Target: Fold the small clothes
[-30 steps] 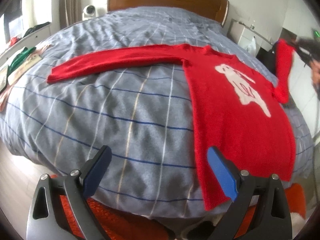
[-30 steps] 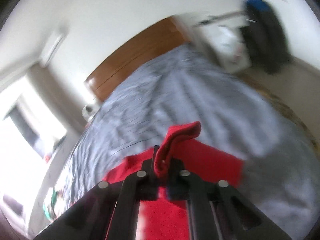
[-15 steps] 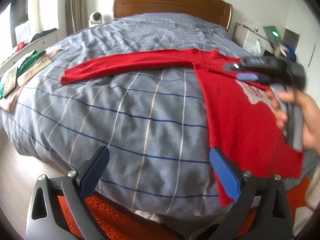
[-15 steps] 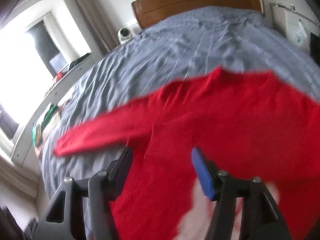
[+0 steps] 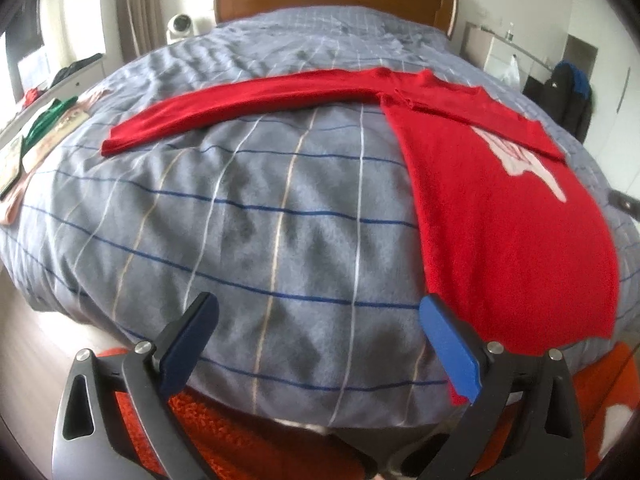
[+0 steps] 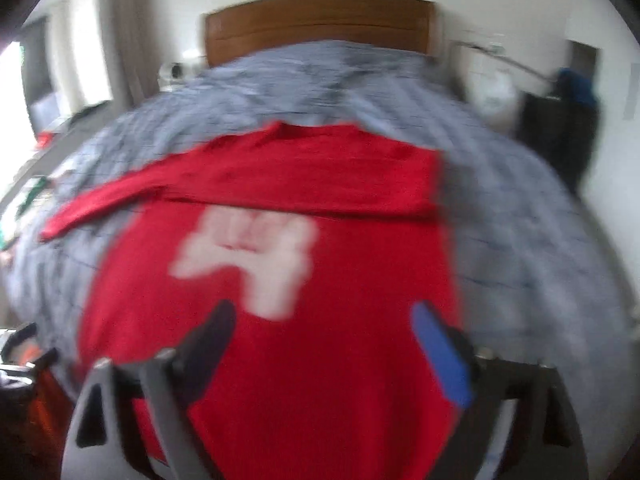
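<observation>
The red sweater lies flat on the bed, its body ahead and to the right of the left tool, whose jaws are spread wide with nothing between them, hanging over bare quilt near the foot edge. One sleeve is laid across the chest above the white motif, while the long sleeve reaches far out ahead and to the left of that tool. The right tool sits directly over the lower body of the sweater; its jaws have just been opening and now stand spread, empty of cloth (this view is smeared, so fine detail of the fold is uncertain). The main risk I see is that the folded sleeve, lying loose with nothing pinning it, could slide or unroll if either tool drags across the knit while reaching past it. A second is that the left tool, pinching the far sleeve, catches the quilt too and pulls it up in a ridge, shifting the whole garment. The hem also hangs over the bed's near edge beside the left tool, so a tug toward the person could pull the sweater off.
</observation>
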Demonstrator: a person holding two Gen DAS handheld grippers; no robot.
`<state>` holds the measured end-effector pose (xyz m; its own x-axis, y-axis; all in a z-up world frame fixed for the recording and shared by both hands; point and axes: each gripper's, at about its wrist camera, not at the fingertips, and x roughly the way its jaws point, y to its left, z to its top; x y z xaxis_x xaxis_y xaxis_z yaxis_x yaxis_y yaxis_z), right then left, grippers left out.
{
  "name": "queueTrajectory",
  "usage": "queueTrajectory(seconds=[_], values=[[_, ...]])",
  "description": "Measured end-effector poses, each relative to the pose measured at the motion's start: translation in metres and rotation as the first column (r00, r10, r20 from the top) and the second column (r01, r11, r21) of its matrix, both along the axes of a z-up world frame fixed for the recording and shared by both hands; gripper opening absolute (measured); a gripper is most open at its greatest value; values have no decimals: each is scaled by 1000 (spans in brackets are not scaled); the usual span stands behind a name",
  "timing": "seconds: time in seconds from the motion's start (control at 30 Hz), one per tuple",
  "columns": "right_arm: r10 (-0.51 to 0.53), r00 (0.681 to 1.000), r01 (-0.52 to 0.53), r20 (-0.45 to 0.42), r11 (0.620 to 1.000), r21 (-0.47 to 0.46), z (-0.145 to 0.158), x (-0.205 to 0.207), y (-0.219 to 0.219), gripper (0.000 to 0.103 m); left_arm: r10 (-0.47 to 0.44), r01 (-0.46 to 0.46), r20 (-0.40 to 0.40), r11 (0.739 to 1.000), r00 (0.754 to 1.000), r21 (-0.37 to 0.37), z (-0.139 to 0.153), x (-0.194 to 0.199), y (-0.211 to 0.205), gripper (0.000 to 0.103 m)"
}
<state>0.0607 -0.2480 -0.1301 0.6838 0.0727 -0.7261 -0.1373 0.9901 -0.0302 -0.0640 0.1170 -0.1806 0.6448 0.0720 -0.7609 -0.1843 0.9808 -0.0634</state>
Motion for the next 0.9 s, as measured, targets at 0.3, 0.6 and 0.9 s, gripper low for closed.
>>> queueTrajectory(seconds=[0.3, 0.6, 0.9], values=[[-173, 985, 173, 19, 973, -154, 9, -21, -43, 93, -9, 10, -15, 995, 1000, 96, -4, 1, -13, 101], [-210, 976, 218, 61, 953, -210, 9, -26, -43, 93, 44, -43, -9, 990, 999, 133, 1, 3, 2, 101], [-213, 974, 225, 74, 942, -250, 13, -30, -37, 93, 88, -83, -29, 984, 996, 159, -2, 42, 29, 101]])
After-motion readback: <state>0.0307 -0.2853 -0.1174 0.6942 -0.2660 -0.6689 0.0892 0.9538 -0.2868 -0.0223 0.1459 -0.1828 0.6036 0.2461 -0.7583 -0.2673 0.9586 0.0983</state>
